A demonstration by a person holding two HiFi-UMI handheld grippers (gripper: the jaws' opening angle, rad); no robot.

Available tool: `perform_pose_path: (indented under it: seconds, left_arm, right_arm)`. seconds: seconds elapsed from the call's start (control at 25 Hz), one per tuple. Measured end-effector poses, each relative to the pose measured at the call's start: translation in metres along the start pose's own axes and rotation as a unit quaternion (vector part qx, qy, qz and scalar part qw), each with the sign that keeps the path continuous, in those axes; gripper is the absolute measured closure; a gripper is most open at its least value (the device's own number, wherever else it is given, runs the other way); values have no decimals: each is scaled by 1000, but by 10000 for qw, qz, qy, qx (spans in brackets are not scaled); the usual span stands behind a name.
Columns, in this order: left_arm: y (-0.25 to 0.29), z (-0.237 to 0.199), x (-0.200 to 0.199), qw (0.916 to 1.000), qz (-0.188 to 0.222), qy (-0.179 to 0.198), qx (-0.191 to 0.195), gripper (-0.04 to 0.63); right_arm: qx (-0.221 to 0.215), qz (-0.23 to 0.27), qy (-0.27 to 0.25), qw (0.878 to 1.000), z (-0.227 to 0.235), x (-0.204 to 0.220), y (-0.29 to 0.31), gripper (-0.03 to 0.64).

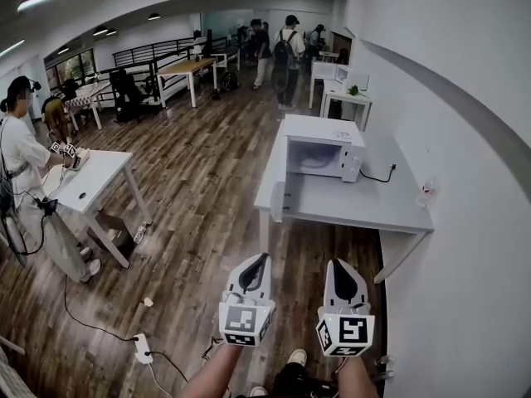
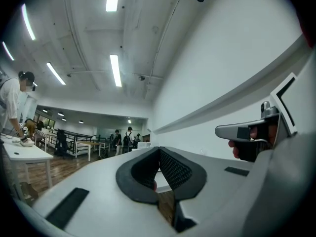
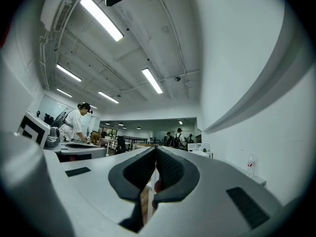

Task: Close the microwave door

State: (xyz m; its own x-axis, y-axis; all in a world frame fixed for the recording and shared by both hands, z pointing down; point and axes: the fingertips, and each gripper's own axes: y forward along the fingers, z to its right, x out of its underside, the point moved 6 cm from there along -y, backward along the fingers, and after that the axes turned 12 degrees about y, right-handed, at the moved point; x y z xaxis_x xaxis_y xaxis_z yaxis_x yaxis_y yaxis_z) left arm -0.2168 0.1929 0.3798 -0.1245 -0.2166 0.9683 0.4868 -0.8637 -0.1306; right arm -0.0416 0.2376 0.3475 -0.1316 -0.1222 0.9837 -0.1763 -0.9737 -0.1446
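Observation:
A white microwave [image 1: 322, 146] stands on a white table [image 1: 365, 206] by the right wall. Its cavity shows, and its door [image 1: 280, 196] hangs open at its left front. Both grippers are held low in the head view, well short of the table. My left gripper [image 1: 259, 260] has its jaws shut with nothing between them. The right gripper [image 1: 338, 264] sits beside it, also shut and empty. In the left gripper view the closed left gripper [image 2: 159, 149] points along the wall. In the right gripper view the right gripper [image 3: 156, 150] points the same way.
A clear bottle [image 1: 427, 191] and a black power cord [image 1: 382, 175] lie on the microwave's table. A second white table [image 1: 95, 177] stands at the left, with a person [image 1: 23, 160] working at it. A power strip [image 1: 143, 348] lies on the wooden floor. Several people [image 1: 286, 52] stand far back.

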Motion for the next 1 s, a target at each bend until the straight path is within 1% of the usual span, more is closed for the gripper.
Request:
perform_pose_path:
  seconds: [0.2,0.32,0.64,0.84,1.0]
  left_arm:
    - [47,0,5,10000,-2,-14,-34,568]
    - [78,2,6,10000,-10,40,-41,568]
    - [155,2,9,9998,-82,73,-174,568]
    - [194,5,17,9994,-144,105,-280,568]
    - [214,5,23,9991,-189,128,-344,568]
  right_arm:
    - [-41,-19,3,10000,29,4,38,589]
    - [-70,-9,70,10000,50,3,63,589]
    - [-202,-40,174,9996,102,2,128,589]
    - [-306,-64,254,9992,132,8,159,589]
    - [-350,-117,307,9988,148,15,179,589]
